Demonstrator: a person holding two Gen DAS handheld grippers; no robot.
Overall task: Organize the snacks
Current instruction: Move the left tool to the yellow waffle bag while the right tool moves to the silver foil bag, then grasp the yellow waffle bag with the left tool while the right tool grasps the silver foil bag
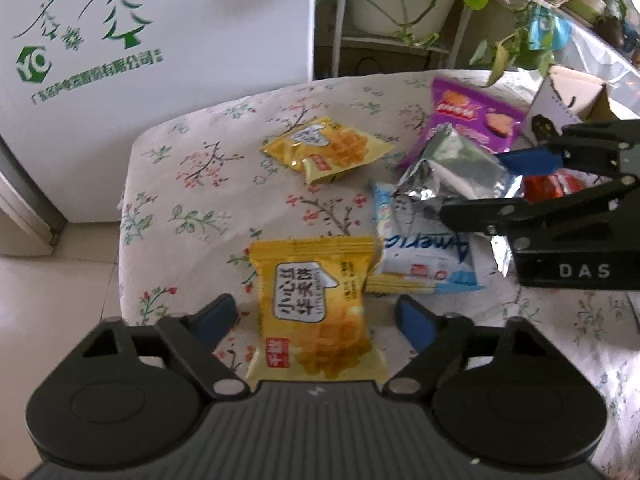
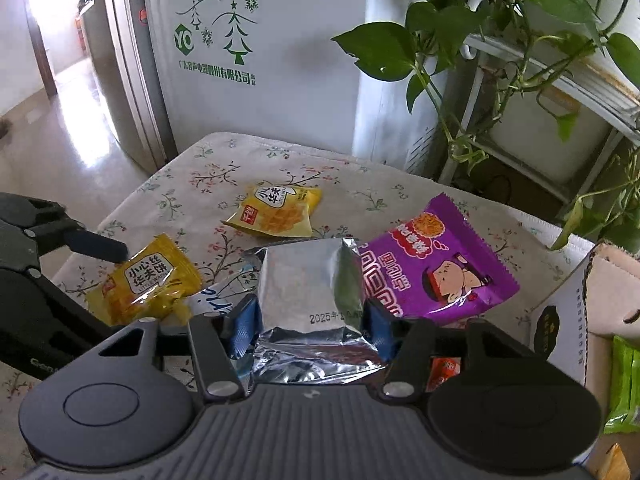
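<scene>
The right gripper pinches a silver foil packet stamped "2025", hiding most of a white-and-blue packet reading "Americ". The left gripper stands wide around a yellow waffle packet at the table's near edge, its bottom cut off. An orange packet barely shows. A purple packet lies towards the cardboard box.

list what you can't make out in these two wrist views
- Orange packet: right wrist view, mostly hidden behind the right gripper; print unreadable.
- Blue-and-white packet: left wrist view, its top covered by the silver foil packet; brand word cut short.
- Open cardboard box: right wrist view, cut off by the frame edge; contents only partly seen.
- Date stamp on the foil: right wrist view, end hidden by the finger.
</scene>
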